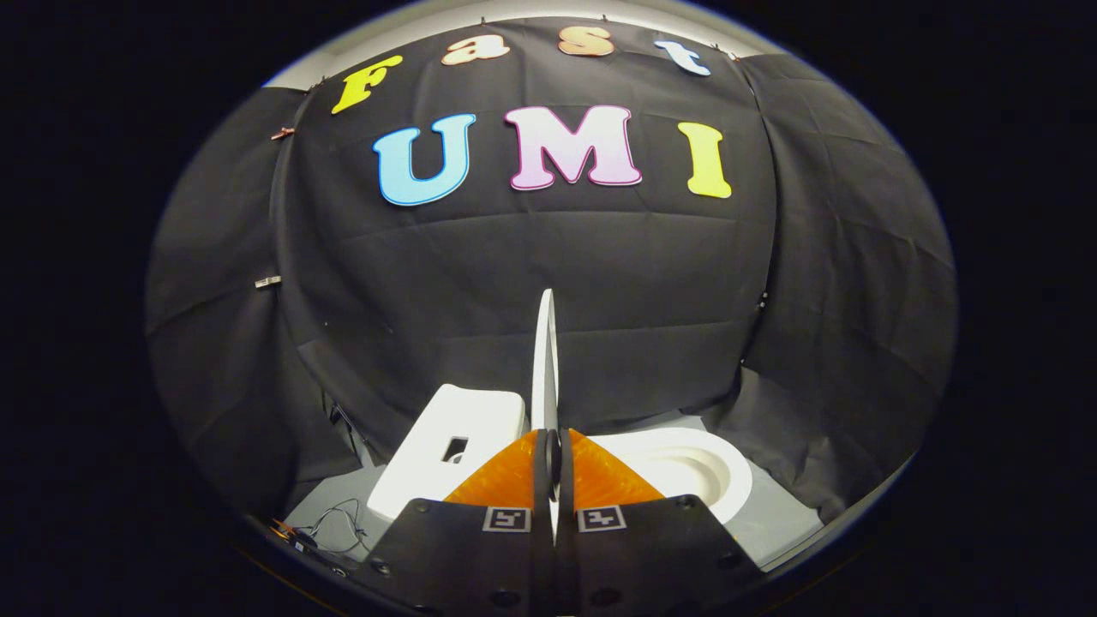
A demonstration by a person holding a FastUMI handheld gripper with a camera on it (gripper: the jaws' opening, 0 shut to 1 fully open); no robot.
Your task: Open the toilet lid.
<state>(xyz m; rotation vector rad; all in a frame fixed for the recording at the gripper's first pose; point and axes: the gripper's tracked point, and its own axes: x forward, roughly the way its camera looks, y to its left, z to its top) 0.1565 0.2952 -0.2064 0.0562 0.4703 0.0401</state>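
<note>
Toilet lid (544,360) upright, edge-on, its rim clamped between nearly closed gripper (553,454) fingers.

The gripper (553,454) is clamped on the white lid (545,360) — both fingers pressing its thin edge, which stands upright and rises beyond them — with the tank (446,446) to its left and the open bowl (694,467) to its right on the grey floor (771,523).

Tool (552,454) fingers pinched together on upright lid (545,360) edge.
</note>
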